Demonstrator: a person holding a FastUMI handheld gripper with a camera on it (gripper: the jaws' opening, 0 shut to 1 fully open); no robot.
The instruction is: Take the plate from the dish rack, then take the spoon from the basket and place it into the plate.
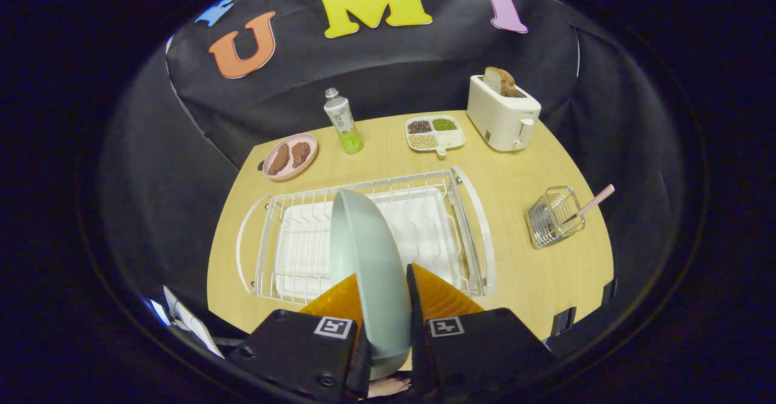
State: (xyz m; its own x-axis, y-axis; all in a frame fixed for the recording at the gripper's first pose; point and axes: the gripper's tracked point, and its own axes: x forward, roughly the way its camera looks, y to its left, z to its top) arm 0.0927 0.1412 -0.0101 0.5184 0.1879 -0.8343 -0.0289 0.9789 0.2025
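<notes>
A: Nearest to us, our gripper (385, 298) has both fingers pressed on the pale grey-green plate (368, 252), which stands on edge between them.

B: Agreed, we are gripping it by its rim. The plate rises above the white wire dish rack (473, 234), which sits on the wooden surface (533, 282) just ahead of our fingers, with a white drip tray (424, 222) inside it.

A: Off to the right of the rack we see the small wire basket (555, 217), and the spoon (591, 204) leans out of it, its checked pink handle pointing up and away.

B: Beyond the rack, we find a pink plate of brown meat pieces (290, 156), then a bottle of green drink (343, 121), a divided dish of beans (434, 134), and a white toaster (502, 116) with bread (500, 80) standing in its slot, by the black cloth wall.
</notes>
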